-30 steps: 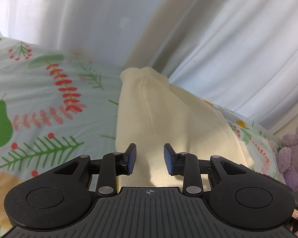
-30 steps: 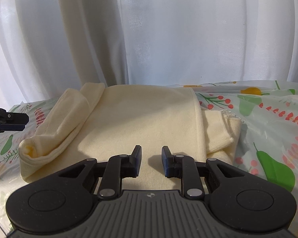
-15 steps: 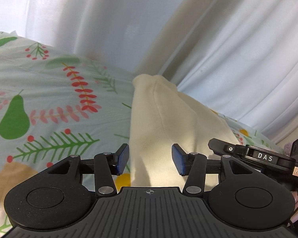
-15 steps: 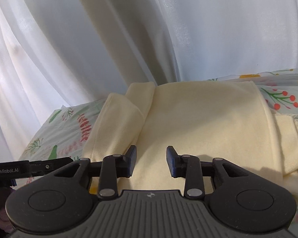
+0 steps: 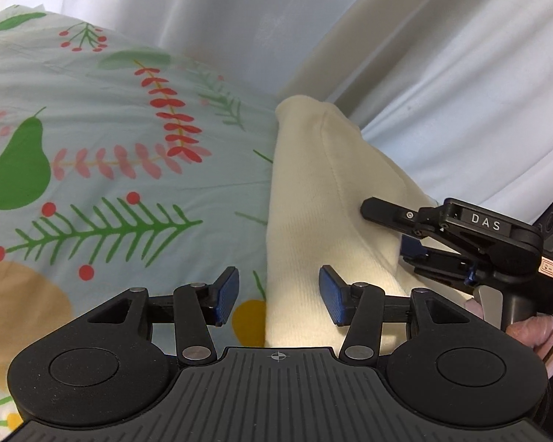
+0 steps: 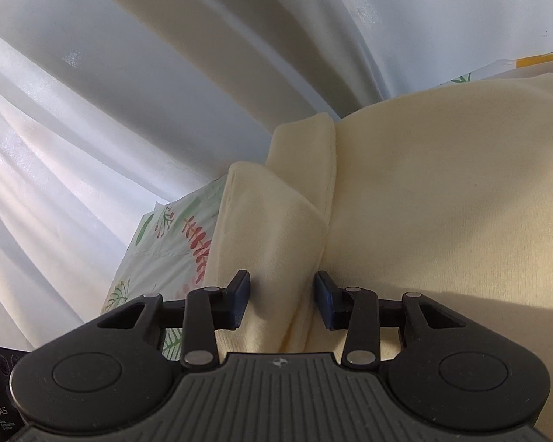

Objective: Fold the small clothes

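Two grippers, left gripper and right gripper, jaws spread | astride cream knit garment sleeve fold, 12 o'clock | step: grasp | next: close, fold inward

Both wrist views closely share the cream garment.

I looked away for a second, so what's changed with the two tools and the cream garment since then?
Both tools opened wider. The right tool swung left and closed in on the cream garment's folded sleeve, now between its jaws. The left tool straddles the garment's left edge. Nothing gripped; the garment stayed put.
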The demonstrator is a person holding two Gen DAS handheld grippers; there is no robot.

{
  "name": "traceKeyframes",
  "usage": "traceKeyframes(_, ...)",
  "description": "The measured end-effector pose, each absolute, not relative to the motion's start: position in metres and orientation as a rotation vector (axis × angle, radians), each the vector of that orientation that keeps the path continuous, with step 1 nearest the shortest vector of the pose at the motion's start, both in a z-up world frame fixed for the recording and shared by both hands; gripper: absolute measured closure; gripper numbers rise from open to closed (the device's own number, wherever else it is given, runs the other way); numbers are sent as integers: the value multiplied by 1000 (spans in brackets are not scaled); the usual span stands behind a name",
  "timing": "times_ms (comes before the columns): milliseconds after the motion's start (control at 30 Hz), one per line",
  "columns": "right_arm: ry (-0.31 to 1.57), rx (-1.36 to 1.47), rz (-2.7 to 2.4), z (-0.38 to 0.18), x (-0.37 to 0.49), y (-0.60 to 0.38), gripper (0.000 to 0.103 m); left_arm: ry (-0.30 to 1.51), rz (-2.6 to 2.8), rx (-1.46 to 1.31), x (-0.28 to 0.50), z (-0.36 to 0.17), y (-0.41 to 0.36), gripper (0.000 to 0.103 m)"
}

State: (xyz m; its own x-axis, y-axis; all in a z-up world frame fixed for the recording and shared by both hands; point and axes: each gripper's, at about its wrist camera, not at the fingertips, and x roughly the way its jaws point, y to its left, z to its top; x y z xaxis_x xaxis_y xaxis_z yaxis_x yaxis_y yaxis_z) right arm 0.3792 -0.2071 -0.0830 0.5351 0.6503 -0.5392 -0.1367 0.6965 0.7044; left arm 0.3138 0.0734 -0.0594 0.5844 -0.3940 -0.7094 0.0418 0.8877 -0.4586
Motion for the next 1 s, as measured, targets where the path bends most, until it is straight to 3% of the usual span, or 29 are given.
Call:
traceKeyframes(233, 912, 728, 548, -91, 390, -205, 64, 932, -319, -387, 315, -63, 58, 50)
traceKeyframes(367, 896, 633, 535, -88, 390, -194, 86, 939, -322, -379, 318, -66, 53, 49)
traceKeyframes(400, 884, 606, 532, -85, 389, -191, 88, 940, -317, -376, 318, -64, 53, 49)
traceKeyframes(733, 637, 265, 418, -24, 336, -201, 91, 868, -324, -341, 308, -33, 46, 49)
traceKeyframes(1000, 771, 217, 262, -56, 326, -245, 89, 987, -424, -320, 315, -62, -2, 47)
